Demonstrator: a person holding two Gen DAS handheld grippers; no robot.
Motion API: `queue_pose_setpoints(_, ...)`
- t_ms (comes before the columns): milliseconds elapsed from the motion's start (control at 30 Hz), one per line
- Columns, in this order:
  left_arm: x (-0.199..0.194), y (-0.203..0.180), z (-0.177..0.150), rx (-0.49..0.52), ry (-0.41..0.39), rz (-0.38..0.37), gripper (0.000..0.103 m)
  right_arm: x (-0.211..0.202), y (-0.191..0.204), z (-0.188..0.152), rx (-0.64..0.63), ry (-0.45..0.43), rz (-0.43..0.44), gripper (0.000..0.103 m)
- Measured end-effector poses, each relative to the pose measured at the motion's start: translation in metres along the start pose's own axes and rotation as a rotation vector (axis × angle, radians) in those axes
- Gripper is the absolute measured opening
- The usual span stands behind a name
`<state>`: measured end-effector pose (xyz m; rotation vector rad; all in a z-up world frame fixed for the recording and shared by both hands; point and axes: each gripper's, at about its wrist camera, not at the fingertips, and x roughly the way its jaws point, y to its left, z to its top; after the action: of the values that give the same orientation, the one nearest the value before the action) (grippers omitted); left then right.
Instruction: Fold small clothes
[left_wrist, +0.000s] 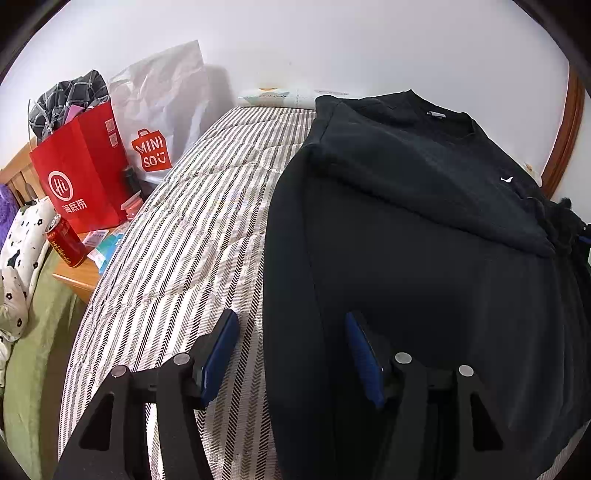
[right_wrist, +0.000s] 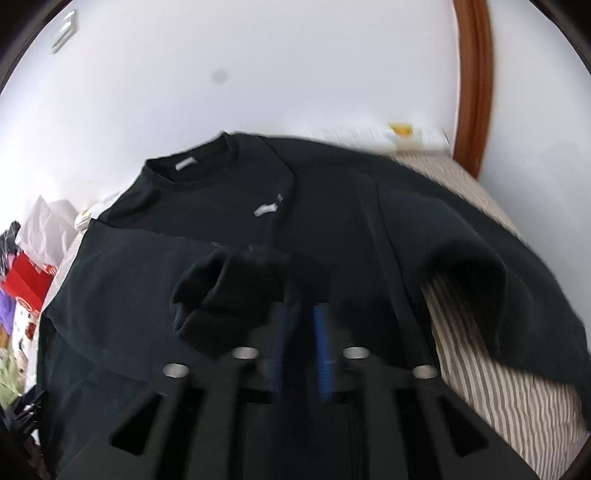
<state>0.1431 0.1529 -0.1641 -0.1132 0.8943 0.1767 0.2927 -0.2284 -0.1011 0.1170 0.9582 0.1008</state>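
A black long-sleeve top lies on a striped bed cover, collar toward the wall, one sleeve folded across the chest. My left gripper is open and empty, its jaws astride the top's left edge just above the cloth. In the right wrist view the same top fills the frame. My right gripper is nearly closed on the black sleeve, whose cuff hangs out to the left of the blue pads. The view is motion-blurred.
A bedside table to the left holds a red paper bag, a white Miniso bag and a red can. White wall lies behind the bed. A wooden frame stands at the right.
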Motion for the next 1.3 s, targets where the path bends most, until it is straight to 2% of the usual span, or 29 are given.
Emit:
queue_pose_setpoints(67, 0.0, 0.0, 0.0, -0.001, 0.002, 0.002, 0.059, -0.006, -0.005, -0.003, 0.016, -0.018, 0.01, 0.049)
queue_pose_setpoints(133, 0.0, 0.0, 0.0, -0.002, 0.003, 0.005, 0.059, -0.01, 0.001, -0.004, -0.01, -0.025, 0.03, 0.058)
queue_pose_setpoints(233, 0.0, 0.0, 0.0, -0.003, 0.004, 0.007, 0.06, -0.009, 0.015, -0.006, -0.056, -0.029, 0.055, 0.066)
queue_pose_setpoints(400, 0.0, 0.0, 0.0, -0.005, 0.011, 0.011, 0.062, 0.003, 0.017, -0.005, -0.065, -0.011, 0.019, 0.066)
queue_pose_setpoints(467, 0.0, 0.001, 0.0, -0.005, 0.011, 0.011, 0.062, -0.008, 0.009, -0.002, -0.033, -0.053, -0.014, 0.066)
queue_pose_setpoints(567, 0.001, 0.001, 0.001, -0.008, 0.023, 0.012, 0.062, -0.031, 0.0, 0.01, 0.003, -0.1, -0.009, 0.066)
queue_pose_setpoints(667, 0.003, 0.002, 0.006, -0.008, 0.043, 0.009, 0.062, -0.049, 0.016, 0.02, -0.073, -0.119, -0.013, 0.066)
queue_pose_setpoints(733, 0.004, 0.003, 0.011, -0.005, 0.047, 0.016, 0.062, -0.054, 0.038, 0.025, -0.133, -0.135, -0.025, 0.066)
queue_pose_setpoints(833, 0.008, 0.002, 0.019, 0.0, 0.049, 0.041, 0.062, -0.044, 0.077, 0.033, -0.205, -0.129, 0.039, 0.066)
queue_pose_setpoints(1033, 0.015, 0.001, 0.044, 0.04, 0.024, 0.054, 0.061, 0.021, 0.175, 0.046, -0.374, -0.072, 0.158, 0.066)
queue_pose_setpoints(1100, 0.019, 0.002, 0.053, 0.05, 0.015, 0.048, 0.054, 0.044, 0.206, 0.052, -0.424, -0.057, 0.196, 0.063)
queue_pose_setpoints(1167, 0.026, 0.003, 0.061, 0.052, 0.008, 0.039, 0.05, 0.072, 0.242, 0.061, -0.474, -0.02, 0.258, 0.056)
queue_pose_setpoints(1300, 0.043, 0.005, 0.074, 0.059, 0.023, -0.006, 0.031, 0.12, 0.291, 0.078, -0.5, 0.047, 0.357, 0.055)
